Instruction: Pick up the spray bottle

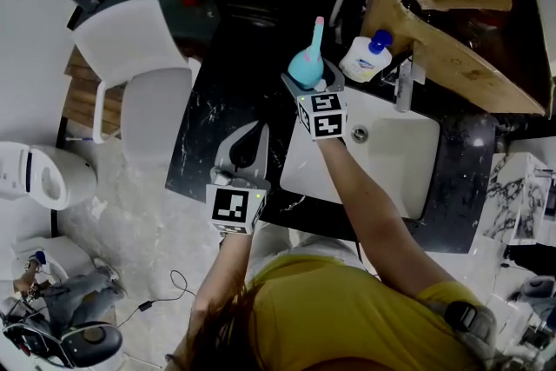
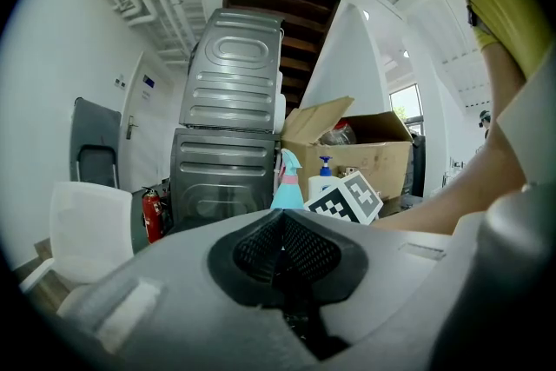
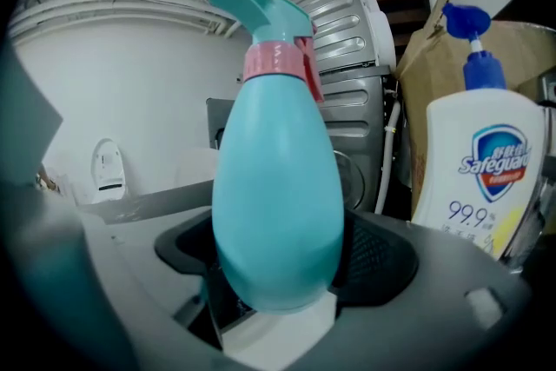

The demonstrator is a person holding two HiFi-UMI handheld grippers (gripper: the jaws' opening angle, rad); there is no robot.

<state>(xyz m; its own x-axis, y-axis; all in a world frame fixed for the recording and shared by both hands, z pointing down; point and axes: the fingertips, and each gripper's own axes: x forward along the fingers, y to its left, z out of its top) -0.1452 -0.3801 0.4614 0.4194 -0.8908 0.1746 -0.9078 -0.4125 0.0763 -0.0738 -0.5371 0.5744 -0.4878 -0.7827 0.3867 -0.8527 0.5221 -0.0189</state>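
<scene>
- Right gripper view: right gripper clamped bottle low on its round belly; cld slip/tip.
- Soap sat just right of it; cld get knocked.
- Left gripper: jaws were together, empty.

Item: spray bottle
Appearance: teal egg-shaped body, pink collar, teal trigger head
Pose: held upright
Position: lower body is clamped between the jaws of the right gripper

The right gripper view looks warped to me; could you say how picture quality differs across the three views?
Right gripper view: fisheye bulges the spray bottle, corners vignette black. Left gripper view: same curvature, the left gripper looms soft up close. Head view: dim, straighter, white sink stands out.
</scene>
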